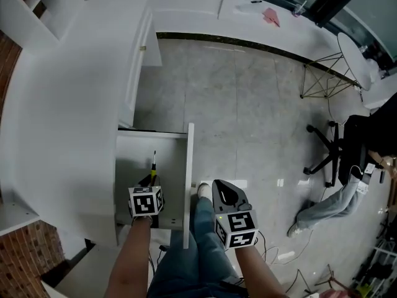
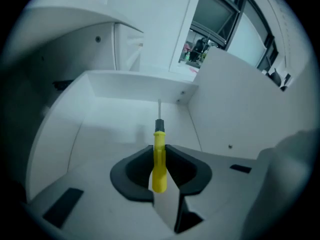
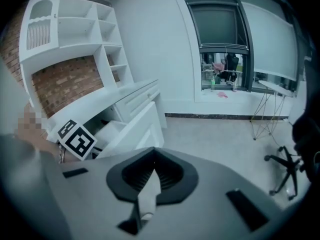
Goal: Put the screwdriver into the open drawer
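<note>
The screwdriver [image 1: 153,168] has a yellow handle, a black collar and a thin metal shaft. My left gripper [image 1: 151,182] is shut on its handle [image 2: 159,160], and the shaft points down into the open white drawer [image 1: 133,157]. In the left gripper view the drawer's bare floor [image 2: 115,126] and back wall lie right below the tip. My right gripper [image 1: 227,196] hangs to the right of the drawer's front panel [image 1: 189,185], over the floor. Its jaws [image 3: 149,186] are together with nothing between them.
The drawer sticks out of a white cabinet [image 1: 62,117] on the left. The person's legs in jeans [image 1: 192,253] stand beside the drawer front. A black office chair [image 1: 338,151] and a wire-legged stand [image 1: 322,76] are on the grey floor to the right. White shelves [image 3: 75,29] rise above the cabinet.
</note>
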Available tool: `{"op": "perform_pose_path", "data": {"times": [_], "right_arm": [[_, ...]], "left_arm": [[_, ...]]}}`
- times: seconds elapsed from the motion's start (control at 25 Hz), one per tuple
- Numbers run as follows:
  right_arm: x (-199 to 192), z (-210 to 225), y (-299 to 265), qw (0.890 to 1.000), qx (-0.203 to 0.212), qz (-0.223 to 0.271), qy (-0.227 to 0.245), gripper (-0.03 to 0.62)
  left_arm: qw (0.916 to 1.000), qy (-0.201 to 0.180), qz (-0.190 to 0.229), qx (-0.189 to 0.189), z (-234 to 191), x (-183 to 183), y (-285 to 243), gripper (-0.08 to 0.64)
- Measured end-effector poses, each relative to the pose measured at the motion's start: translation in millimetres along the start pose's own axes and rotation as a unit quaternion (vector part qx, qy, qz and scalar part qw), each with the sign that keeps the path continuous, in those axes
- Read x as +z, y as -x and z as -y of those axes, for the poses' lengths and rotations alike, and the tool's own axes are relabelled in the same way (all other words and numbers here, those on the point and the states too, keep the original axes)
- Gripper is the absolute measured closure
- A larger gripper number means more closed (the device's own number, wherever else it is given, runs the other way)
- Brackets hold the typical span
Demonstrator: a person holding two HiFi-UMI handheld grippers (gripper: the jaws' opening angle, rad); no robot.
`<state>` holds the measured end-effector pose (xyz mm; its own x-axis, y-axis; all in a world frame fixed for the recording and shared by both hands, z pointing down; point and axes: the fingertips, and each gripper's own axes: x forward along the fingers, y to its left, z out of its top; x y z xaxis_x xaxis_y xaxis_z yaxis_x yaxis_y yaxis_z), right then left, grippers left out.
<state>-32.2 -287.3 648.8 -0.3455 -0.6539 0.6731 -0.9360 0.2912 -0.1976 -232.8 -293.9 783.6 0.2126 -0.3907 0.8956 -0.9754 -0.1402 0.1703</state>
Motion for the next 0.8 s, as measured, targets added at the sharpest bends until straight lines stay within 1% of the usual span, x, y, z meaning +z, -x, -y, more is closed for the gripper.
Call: {"op": "perform_pose_path", "data": {"times": [0.2,0.36,0.52,0.64,0.8], "right_arm": [[-9.2,9.9,-9.0,1.000,-0.006,-0.011,-0.002,0.581],[-5.2,14.2,-11.3,1.000,-0.009,-0.008,0.005,0.581],[0.5,12.8,-8.6,1.000,-0.013,-0.004,0.006,0.582],[7.9,11.5,-2.2,1.000,-0.011,-0.002,0.012,0.581],[25.4,8.7,15.1,1.000,-0.008,0.010,0.014,0.581]], "left_arm": [[0.9987,0.002,-0.045,0.021,-6.2,-17.4,-23.3,0.474],[0.9976,0.005,-0.060,0.034,-11.1,-26.7,-32.8,0.472],[0.9978,0.011,-0.054,0.036,-13.8,-30.2,-33.2,0.470],[0.9979,0.013,-0.047,0.042,-14.6,-27.1,-27.6,0.437],[0.9988,0.019,-0.026,0.037,-6.6,-10.0,1.2,0.430]]}}
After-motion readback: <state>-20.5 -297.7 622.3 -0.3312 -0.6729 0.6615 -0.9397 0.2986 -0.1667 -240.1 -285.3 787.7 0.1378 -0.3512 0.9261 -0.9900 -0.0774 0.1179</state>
